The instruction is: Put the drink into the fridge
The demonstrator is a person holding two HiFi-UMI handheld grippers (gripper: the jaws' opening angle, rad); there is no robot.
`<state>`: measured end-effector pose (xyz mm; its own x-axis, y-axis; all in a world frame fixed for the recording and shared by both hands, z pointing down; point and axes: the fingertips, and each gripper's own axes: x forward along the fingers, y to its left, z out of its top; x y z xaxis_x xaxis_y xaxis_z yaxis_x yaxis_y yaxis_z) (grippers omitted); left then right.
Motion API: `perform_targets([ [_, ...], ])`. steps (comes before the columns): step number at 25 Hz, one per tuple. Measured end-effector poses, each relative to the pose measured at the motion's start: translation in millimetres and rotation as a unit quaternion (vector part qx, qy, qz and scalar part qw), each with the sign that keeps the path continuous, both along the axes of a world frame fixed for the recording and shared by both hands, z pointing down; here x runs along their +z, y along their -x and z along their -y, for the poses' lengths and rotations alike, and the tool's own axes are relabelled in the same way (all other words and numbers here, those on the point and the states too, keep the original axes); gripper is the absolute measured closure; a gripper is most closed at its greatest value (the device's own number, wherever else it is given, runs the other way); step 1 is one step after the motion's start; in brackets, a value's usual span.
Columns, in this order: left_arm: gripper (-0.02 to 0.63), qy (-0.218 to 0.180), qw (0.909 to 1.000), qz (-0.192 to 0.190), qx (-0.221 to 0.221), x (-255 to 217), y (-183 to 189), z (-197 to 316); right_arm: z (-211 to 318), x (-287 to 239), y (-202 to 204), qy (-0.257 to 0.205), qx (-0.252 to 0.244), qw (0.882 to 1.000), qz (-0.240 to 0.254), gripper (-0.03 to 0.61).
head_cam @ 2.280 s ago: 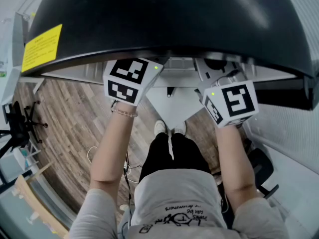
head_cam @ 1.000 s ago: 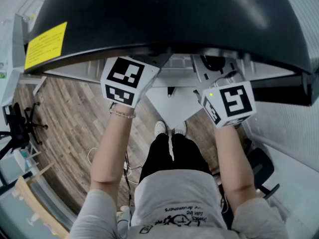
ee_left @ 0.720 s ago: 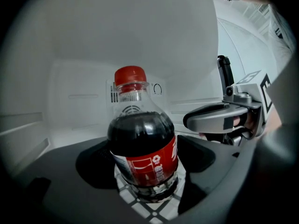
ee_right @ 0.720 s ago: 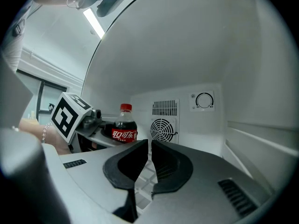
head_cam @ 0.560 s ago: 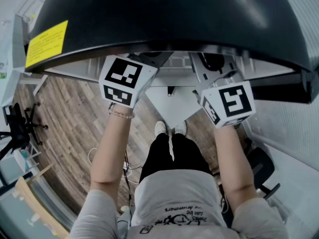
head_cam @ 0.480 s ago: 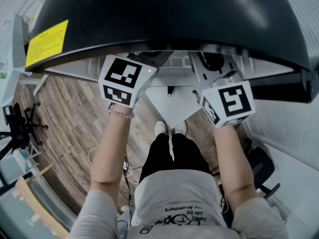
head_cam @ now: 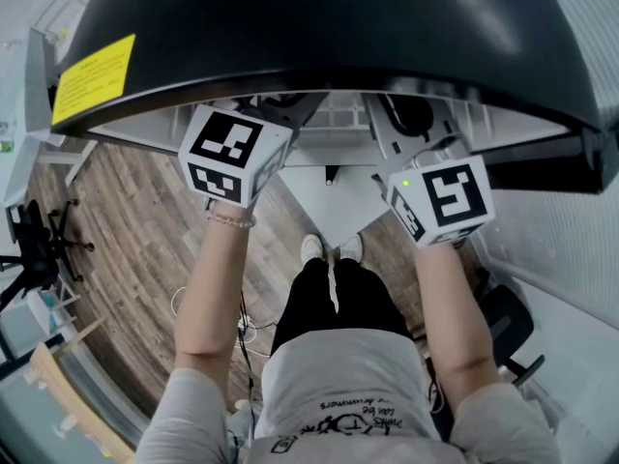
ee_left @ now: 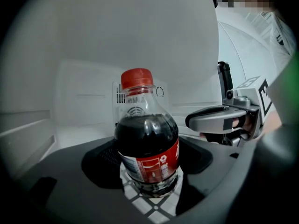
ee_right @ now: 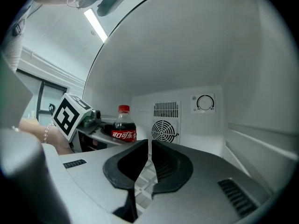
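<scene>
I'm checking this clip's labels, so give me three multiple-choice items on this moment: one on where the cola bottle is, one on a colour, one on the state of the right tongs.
1. Where does the cola bottle stand?
A. on the wooden floor
B. on the wire shelf inside the fridge
C. on top of the fridge

2. What colour is the bottle's cap?
A. red
B. blue
C. white

3. How are the right tongs?
A. wide open
B. shut on the bottle
C. shut, with nothing between them

Answers:
1 B: the bottle's base rests on the white grid, with the fridge's white walls around it.
2 A: the screw cap is plainly red.
3 C: the jaws meet in the right gripper view, and the bottle is off to their left.
</scene>
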<state>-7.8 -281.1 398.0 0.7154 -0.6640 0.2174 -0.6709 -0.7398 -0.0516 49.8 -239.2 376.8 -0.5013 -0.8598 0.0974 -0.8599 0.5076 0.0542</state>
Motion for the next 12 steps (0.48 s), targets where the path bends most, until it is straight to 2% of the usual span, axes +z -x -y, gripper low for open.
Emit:
perform_targets([
  [12,0.285,0.012,0.9997,0.022,0.004,-3.4,5.8,2.0,-0.5,-2.5,0.2,-0.002,0.0,1.0,0.003,0.532],
])
